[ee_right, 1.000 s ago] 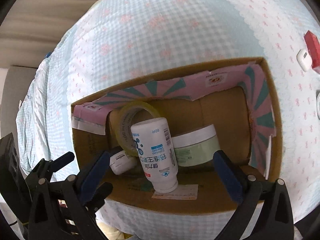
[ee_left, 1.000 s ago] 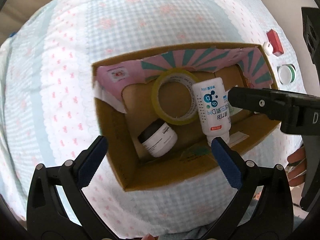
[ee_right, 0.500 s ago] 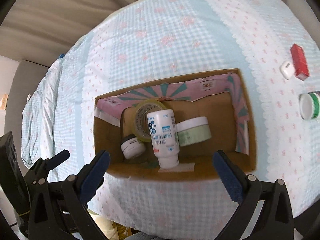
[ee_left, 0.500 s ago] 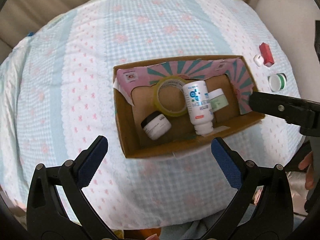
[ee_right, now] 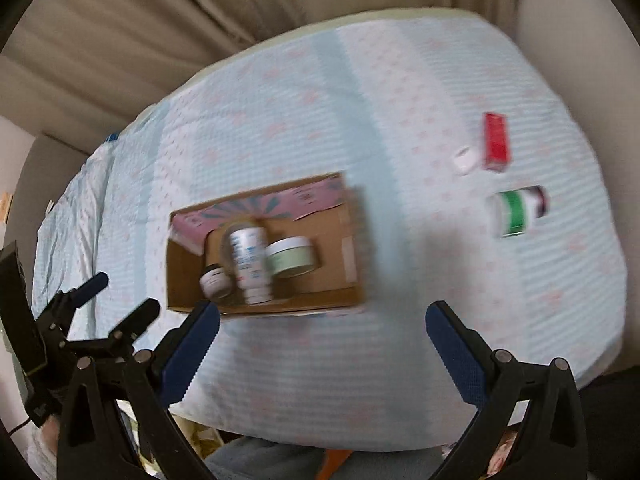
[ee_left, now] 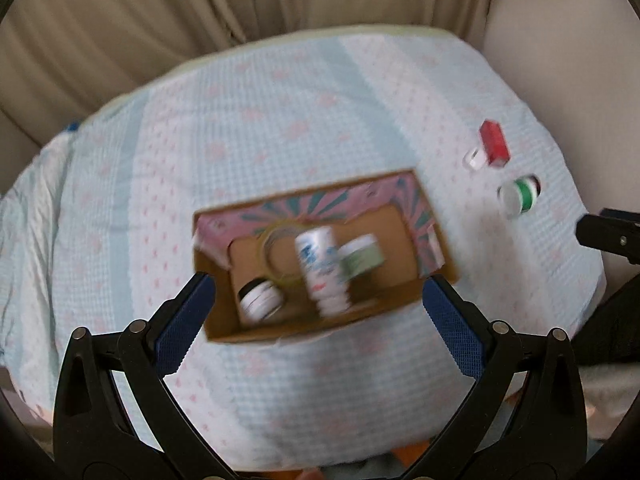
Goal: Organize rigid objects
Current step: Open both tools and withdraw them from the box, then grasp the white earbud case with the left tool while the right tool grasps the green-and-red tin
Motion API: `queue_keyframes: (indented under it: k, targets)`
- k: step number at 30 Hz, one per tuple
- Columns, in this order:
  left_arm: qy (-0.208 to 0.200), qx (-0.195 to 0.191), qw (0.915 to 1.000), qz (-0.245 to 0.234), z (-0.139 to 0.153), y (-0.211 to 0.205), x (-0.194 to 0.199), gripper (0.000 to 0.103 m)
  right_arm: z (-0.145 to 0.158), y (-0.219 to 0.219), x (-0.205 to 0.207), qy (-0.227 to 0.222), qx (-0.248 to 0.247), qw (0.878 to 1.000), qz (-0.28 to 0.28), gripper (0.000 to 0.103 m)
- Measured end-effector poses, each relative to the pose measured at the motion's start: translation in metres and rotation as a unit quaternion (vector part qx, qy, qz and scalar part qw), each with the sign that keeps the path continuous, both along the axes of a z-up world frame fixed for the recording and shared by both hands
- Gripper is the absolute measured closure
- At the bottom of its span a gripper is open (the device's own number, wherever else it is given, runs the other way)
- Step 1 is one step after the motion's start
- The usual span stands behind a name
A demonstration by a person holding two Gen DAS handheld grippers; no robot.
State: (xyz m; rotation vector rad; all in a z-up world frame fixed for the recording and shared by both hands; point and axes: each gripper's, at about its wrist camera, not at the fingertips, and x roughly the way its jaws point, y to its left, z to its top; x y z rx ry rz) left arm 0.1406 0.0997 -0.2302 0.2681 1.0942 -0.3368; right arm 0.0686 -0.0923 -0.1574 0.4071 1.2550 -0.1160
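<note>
Pulled back from box [ee_right: 264, 248], both grippers, left [ee_left: 316, 312] and right [ee_right: 322, 338], spread wide, holding nothing. Inside box: tape [ee_left: 280, 250], bottle [ee_right: 250, 264], two jars. On cloth [ee_right: 360, 100] well right: red box [ee_right: 496, 142], white case [ee_right: 464, 160], green-banded jar [ee_right: 514, 210].

Both wrist views look down from well above the bed [ee_left: 280, 128], sharing the box [ee_left: 224, 320] [ee_right: 180, 284]; right view sits further right.

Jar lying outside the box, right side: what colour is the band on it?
Green band on a white jar, clearest in the right wrist view.
</note>
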Motion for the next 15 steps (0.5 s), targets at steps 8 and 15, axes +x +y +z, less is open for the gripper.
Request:
queue_keyframes:
  k: [8, 15]
  targets:
    - [-0.009, -0.009, 0.9997, 0.020, 0.009, -0.118, 0.001, 0.000, 0.016, -0.129, -0.024, -0.015, -0.009, 1.000, -0.013, 0.000]
    - [0.013, -0.007, 0.9999, 0.007, -0.006, -0.203, 0.014, 0.000, -0.008, -0.229, -0.023, 0.009, 0.024, 0.998, -0.049, 0.000]
